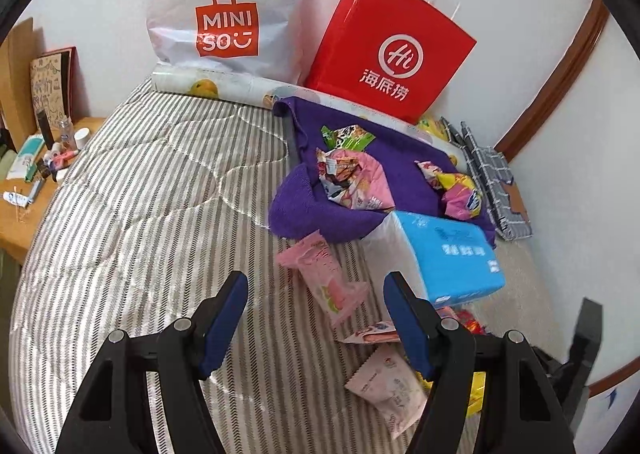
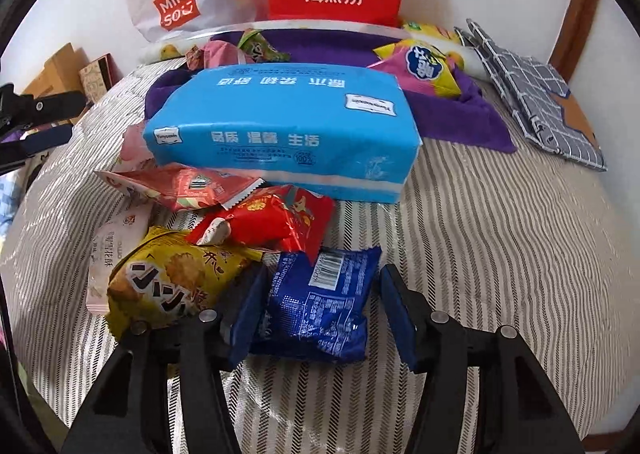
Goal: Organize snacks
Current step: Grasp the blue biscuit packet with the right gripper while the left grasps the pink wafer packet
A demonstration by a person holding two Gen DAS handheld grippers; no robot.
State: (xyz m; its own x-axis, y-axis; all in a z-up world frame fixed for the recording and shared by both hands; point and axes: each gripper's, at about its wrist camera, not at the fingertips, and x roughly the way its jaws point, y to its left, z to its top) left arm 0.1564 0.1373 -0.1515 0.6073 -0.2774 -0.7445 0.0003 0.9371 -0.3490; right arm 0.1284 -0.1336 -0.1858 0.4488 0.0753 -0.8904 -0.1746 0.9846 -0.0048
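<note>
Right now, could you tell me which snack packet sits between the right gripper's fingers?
The dark blue packet, barcode side up; the yellow packet and red packet lie outside the open right gripper.

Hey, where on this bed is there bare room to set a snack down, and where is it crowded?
Bare striped quilt lies left of the purple towel, toward the wooden side table, and right of the blue tissue pack, below the folded grey bag. Crowded: packets heaped on the towel and around the dark blue packet between the right gripper's open fingers.
</note>
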